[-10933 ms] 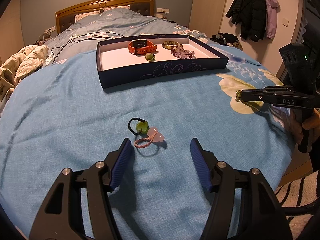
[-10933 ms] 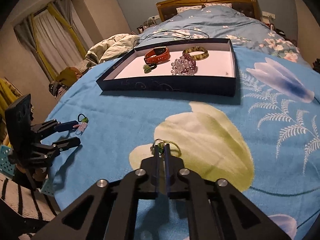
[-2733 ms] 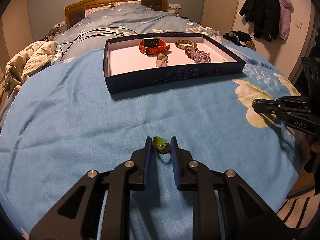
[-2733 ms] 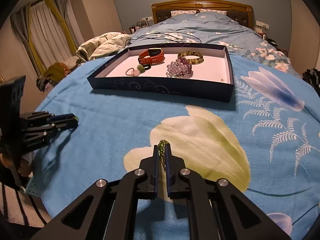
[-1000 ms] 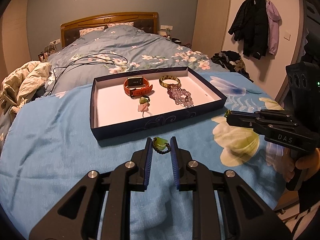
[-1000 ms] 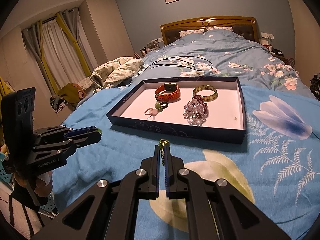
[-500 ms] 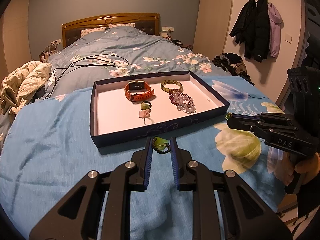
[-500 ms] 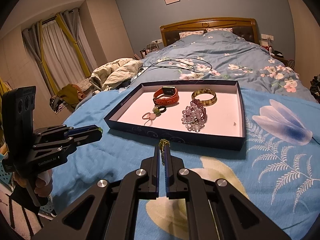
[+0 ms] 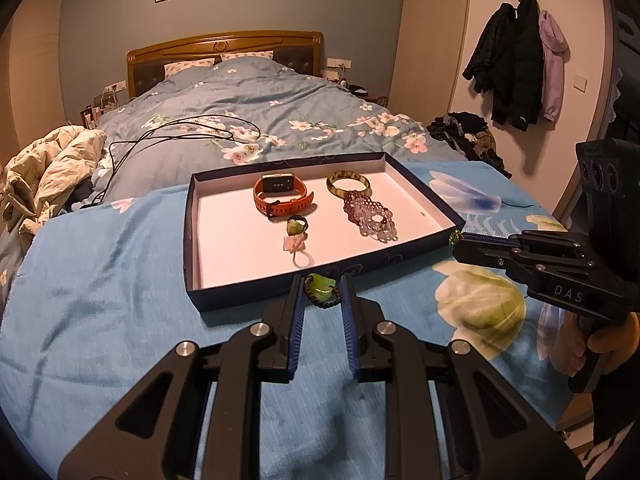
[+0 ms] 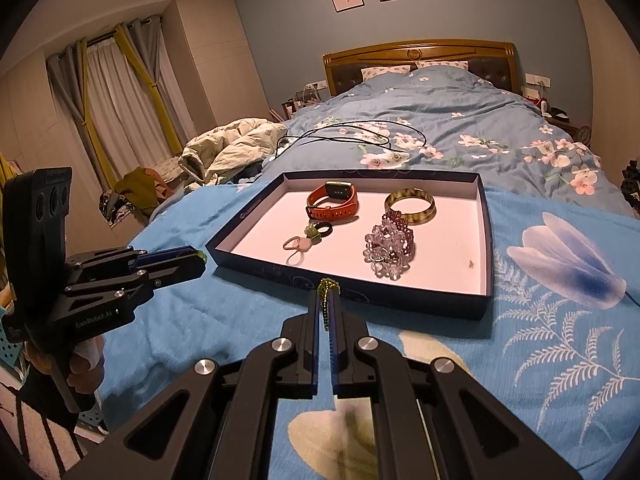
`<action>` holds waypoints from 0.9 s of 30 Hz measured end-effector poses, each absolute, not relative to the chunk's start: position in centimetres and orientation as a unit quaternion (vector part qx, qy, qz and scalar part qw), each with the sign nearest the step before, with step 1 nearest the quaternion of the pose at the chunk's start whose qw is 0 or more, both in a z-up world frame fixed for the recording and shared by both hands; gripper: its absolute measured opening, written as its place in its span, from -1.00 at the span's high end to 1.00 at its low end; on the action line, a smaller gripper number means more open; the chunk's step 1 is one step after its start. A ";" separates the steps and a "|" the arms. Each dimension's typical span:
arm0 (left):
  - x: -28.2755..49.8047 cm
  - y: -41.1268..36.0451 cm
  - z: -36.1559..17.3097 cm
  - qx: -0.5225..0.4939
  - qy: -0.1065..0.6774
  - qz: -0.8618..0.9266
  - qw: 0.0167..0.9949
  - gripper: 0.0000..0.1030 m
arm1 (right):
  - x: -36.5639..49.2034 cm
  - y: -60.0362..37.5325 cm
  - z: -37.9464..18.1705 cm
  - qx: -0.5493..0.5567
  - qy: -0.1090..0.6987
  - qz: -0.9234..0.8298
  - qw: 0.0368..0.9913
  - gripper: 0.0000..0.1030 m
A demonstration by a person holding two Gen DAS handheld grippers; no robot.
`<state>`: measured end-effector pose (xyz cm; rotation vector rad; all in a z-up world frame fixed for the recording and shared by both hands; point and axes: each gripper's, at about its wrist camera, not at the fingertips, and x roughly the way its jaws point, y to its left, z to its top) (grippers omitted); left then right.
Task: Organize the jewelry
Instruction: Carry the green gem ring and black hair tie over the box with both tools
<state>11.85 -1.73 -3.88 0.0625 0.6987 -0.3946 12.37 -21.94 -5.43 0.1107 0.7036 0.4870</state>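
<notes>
Two loads: each gripper carries one piece of jewelry toward the open tray point(image 9: 192, 240) lying on the blue blanket point(image 9: 100, 300) at the foot of the bed.
Step in hand: delivery of both pieces into the tray, judged from both grippers hanging just short of its near wall.
Left gripper point(image 9: 322, 294): jaws nearly closed, pads clamped on a green stone charm with a dark beaded loop point(image 9: 321, 289), which sits between the tips, in front of the middle of the near wall.
Right gripper point(image 10: 327, 304): jaws all but shut, pinching a thin green-gold bead chain point(image 10: 327, 300) that stands up between the tips, also in front of the near wall, toward its middle.
Tray contents: orange smartwatch point(image 9: 282, 198) and tortoiseshell bangle point(image 9: 348, 184) near the far wall; purple crystal beadwork point(image 9: 370, 216) right of centre; a small green charm and a pink charm on a loop point(image 9: 295, 240) at centre.
Free space: the left half and the near right corner of the tray floor look bare.
Doing it well: each gripper should clear the near wall before tipping down, and the grippers should keep apart.
Release: each piece should go low over a bare patch, so neither lands on the crystal beadwork or the charms.
Risk: the chain may cling to a pad on opening.
</notes>
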 end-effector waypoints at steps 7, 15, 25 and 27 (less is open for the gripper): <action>12.2 -1.7 -3.8 0.030 0.337 -0.190 0.922 0.65 | 12.6 -21.9 -5.1 0.049 0.338 0.235 0.910 0.94; 13.0 -1.8 -3.6 0.028 0.334 -0.191 0.923 0.65 | 13.3 -22.0 -4.8 0.043 0.335 0.234 0.912 0.94; 13.9 -2.2 -3.4 0.033 0.329 -0.188 0.925 0.65 | 14.1 -22.0 -4.6 0.038 0.334 0.234 0.912 0.94; 14.1 -2.2 -3.3 0.033 0.328 -0.188 0.925 0.65 | 14.4 -22.0 -4.5 0.037 0.333 0.234 0.913 0.94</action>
